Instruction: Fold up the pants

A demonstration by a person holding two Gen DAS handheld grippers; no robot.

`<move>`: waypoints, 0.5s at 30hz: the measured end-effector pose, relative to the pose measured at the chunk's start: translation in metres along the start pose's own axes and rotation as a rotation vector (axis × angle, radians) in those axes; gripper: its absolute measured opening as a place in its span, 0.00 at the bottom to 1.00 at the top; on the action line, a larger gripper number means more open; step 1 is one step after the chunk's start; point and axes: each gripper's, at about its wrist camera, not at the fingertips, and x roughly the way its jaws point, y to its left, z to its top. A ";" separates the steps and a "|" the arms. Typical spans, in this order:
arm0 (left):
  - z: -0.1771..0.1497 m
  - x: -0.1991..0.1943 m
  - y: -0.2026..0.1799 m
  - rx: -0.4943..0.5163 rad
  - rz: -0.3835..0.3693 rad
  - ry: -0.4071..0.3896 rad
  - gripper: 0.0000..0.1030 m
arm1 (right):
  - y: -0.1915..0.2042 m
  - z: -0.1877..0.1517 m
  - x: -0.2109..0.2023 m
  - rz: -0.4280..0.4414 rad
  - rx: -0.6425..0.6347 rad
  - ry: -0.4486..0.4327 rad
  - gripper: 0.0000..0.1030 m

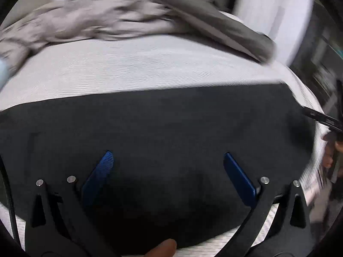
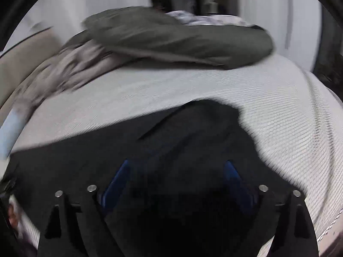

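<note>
Covering the bed, a ribbed white sheet (image 1: 150, 64) carries black pants (image 1: 160, 124); both claws (image 1: 168, 160) (image 2: 178, 169) gape wide.

One black pants (image 1: 150, 128), two grey garments (image 1: 85, 21) (image 1: 214, 25), one bed (image 1: 139, 68).

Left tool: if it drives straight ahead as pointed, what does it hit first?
Probably the flat black pants right under the open left tool; beyond lies the white ribbed bedcover. Depth is unclear.
</note>
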 end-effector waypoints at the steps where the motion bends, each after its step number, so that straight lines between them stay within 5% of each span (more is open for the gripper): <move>1: -0.003 0.006 -0.012 0.030 -0.015 0.018 0.99 | 0.016 -0.009 -0.001 0.037 -0.024 0.017 0.94; 6: -0.020 0.036 -0.049 0.148 -0.015 0.106 0.99 | 0.092 -0.052 0.007 0.153 -0.195 0.065 0.94; 9: -0.027 0.038 -0.047 0.176 -0.011 0.114 0.99 | 0.112 -0.075 0.016 0.118 -0.306 0.122 0.94; 15: -0.037 0.029 -0.026 0.158 -0.025 0.112 0.99 | 0.044 -0.089 -0.002 -0.029 -0.301 0.075 0.94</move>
